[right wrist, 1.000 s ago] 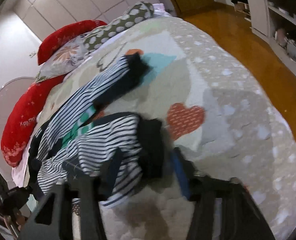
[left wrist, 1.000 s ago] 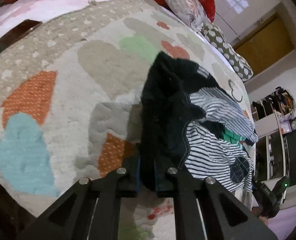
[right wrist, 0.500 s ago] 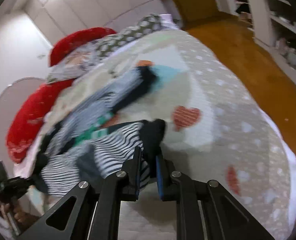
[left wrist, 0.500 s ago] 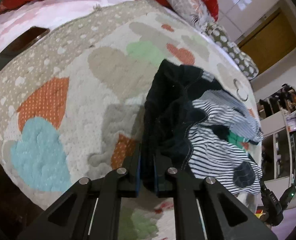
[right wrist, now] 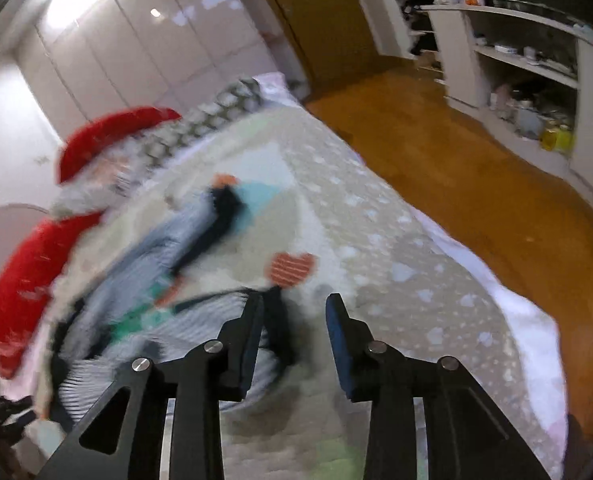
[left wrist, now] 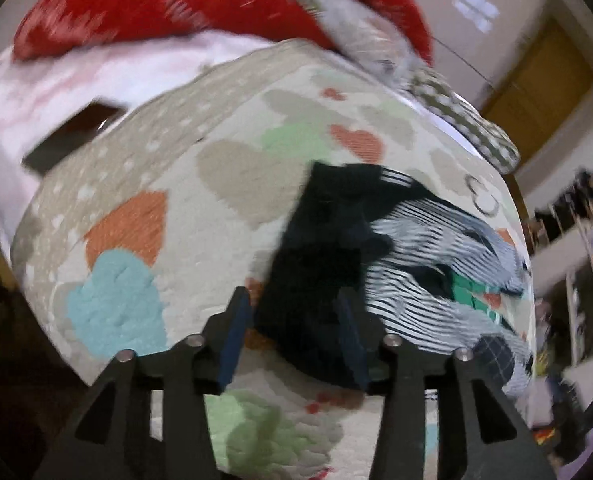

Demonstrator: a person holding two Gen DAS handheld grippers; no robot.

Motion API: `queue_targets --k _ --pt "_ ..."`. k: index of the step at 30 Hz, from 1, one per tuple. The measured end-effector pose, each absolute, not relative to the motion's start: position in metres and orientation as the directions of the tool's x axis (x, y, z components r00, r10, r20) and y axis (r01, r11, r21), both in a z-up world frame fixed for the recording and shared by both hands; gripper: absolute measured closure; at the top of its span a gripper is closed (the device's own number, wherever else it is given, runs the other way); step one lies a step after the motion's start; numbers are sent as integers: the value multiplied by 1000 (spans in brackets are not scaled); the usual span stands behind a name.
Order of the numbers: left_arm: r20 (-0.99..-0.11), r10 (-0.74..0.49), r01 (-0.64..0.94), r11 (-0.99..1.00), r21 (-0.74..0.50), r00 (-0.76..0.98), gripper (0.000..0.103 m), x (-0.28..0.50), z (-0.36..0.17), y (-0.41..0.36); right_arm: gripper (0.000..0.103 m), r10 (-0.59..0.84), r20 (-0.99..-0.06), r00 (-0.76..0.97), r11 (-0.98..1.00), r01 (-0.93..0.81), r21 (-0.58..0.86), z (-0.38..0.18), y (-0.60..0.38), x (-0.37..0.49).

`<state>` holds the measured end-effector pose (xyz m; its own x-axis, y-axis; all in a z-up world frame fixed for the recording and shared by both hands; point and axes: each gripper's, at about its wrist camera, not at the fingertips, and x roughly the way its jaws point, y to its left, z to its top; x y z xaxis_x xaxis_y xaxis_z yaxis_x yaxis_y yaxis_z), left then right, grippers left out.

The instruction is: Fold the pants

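The pants [left wrist: 424, 264] are black-and-white striped with a dark waistband and lie crumpled on the heart-patterned quilt [left wrist: 168, 208]. In the left wrist view my left gripper [left wrist: 296, 320] is open, its jaws standing either side of the dark waistband end [left wrist: 316, 256]. In the right wrist view the pants [right wrist: 144, 280] lie to the left, blurred. My right gripper [right wrist: 294, 320] is open, with a dark edge of the pants just by its left finger [right wrist: 248, 340].
Red pillows [left wrist: 156, 4] and a patterned pillow [left wrist: 464, 124] line the bed's far side. A dark flat object [left wrist: 72, 136] lies on the pink sheet. The wooden floor [right wrist: 476, 184] and white shelves [right wrist: 536, 72] are to the right of the bed.
Both grippers were shut on the pants half a second ago and have opened and let go. Both views now show motion blur as the grippers pull back.
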<state>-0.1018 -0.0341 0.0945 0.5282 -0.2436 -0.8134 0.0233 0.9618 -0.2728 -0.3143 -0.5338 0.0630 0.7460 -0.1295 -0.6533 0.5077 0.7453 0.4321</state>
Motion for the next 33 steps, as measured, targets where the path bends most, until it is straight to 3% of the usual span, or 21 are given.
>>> queue_targets --k 4,10,13,16,24,33 --pt "-830 -271 145 963 -229 488 46 -108 84 -79 67 28 -596 802 808 333 486 71 -505 -302" --pt "-896 -240 208 963 -172 373 46 -112 46 -118 65 160 -676 719 873 217 438 41 -453 -270" --pt "-909 -215 209 967 -146 358 43 -114 37 -119 64 123 -727 676 885 256 388 29 -448 -265" --pt "-910 -207 195 970 -144 359 33 -114 36 -116 64 70 -749 658 859 343 381 21 -465 -271" --pt "-913 -201 188 972 -141 354 32 -118 35 -114 64 21 -753 658 836 401 374 28 -486 -292" --pt "-891 -218 241 962 -127 398 30 -131 51 -118 51 -103 -721 685 884 395 249 61 -460 -298"
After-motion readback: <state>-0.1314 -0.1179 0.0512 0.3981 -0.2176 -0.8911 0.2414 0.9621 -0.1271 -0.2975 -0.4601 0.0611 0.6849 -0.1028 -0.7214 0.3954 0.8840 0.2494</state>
